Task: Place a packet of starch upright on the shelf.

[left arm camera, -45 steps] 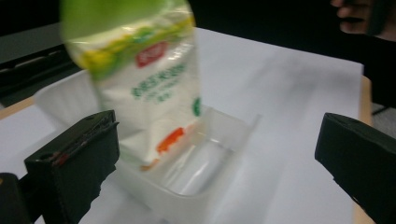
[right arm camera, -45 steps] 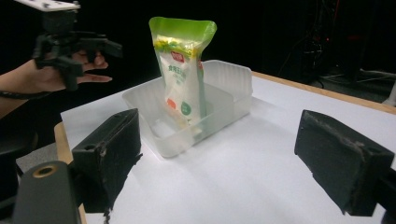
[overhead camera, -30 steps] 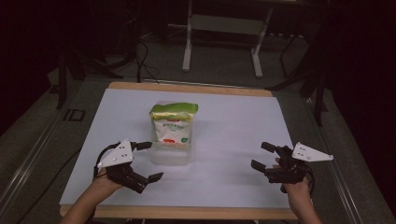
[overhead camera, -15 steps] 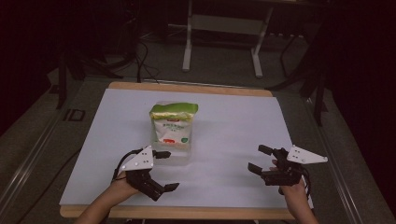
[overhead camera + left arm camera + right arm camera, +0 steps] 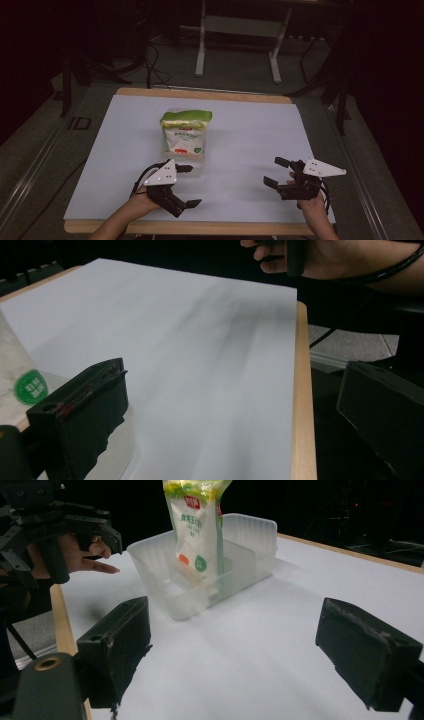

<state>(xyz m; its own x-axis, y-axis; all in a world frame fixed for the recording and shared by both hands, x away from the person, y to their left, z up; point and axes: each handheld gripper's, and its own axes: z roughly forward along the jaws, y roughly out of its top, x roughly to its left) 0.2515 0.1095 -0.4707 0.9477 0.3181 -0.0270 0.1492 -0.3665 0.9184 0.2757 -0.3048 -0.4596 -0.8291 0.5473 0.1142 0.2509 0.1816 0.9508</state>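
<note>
Left tongs (image 5: pixel 184 186) were wide open, empty, near the counter's (image 5: pixel 250 130) front edge, just short of the tub (image 5: pixel 200 580) holding the upright bag (image 5: pixel 184 134) mid-counter. Right tongs (image 5: pixel 276 172) gaped empty toward the front-right corner. Looked like approach; next comes closing in.

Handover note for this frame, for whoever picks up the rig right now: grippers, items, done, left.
Left gripper: open, holding nothing, right beside the near end of the clear plastic bin.
Right gripper: open, holding nothing, off to the right above the table.
Snack bag: stands upright in the bin.
Done: nothing gripped.
Left: probably grasping the bin or the bag; the left gripper is closest.
</note>
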